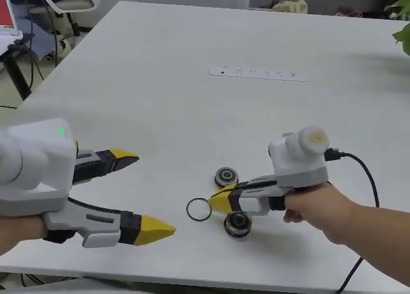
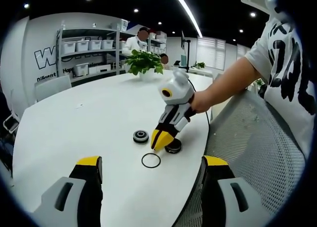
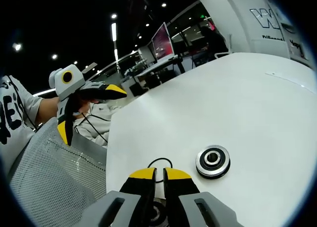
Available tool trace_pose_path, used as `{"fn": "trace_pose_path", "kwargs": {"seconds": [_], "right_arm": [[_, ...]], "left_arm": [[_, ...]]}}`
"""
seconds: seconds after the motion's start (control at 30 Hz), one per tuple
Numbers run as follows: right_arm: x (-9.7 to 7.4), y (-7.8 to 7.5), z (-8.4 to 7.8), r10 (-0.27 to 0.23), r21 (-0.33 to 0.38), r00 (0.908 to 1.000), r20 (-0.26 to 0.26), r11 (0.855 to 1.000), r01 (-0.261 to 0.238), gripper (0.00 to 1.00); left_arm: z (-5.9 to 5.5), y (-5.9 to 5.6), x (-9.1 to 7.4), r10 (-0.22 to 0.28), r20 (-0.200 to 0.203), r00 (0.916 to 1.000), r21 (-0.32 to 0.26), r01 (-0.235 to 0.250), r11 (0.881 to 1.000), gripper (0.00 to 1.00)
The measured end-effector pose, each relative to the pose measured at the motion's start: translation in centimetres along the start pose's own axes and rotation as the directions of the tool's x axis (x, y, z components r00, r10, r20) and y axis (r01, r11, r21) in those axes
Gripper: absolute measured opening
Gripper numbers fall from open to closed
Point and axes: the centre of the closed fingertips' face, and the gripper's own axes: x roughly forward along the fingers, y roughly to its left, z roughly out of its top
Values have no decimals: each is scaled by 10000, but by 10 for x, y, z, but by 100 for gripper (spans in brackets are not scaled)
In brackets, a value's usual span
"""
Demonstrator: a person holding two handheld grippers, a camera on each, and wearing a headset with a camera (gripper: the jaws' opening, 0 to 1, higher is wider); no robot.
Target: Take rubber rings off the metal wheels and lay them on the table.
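Where closed right gripper (image 1: 215, 201) points, rubber ring (image 1: 199, 209) just ahead, lying flat.

The head view looks forward and down from above the table's (image 1: 192, 63) near edge, toward its far edge. The left gripper view sits low at that near edge and faces across to the right gripper (image 2: 156, 141). The right gripper view hangs close over the surface and faces the left gripper (image 3: 93, 113). All three views share the loose rubber ring (image 1: 198, 209) and two metal wheels (image 1: 226, 176) (image 1: 237, 223).
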Motion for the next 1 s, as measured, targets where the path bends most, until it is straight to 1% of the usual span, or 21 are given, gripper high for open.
{"fn": "trace_pose_path", "kwargs": {"seconds": [0.17,0.4,0.7,1.0], "right_arm": [[-6,1,2,18,42,9999,99,10000,-18,5],[-14,2,1,-3,107,9999,139,9999,2,6],[-26,7,6,85,137,9993,365,9999,-90,8],[-39,12,4,70,223,9989,457,9997,-81,11]], "left_arm": [[2,-1,2,-52,34,10000,0,52,10000,80],[3,-3,6,-196,-20,9998,74,196,9998,79],[5,-5,13,-340,-56,9994,173,341,9993,78],[5,-3,21,-504,-165,9986,254,508,9984,77]]}}
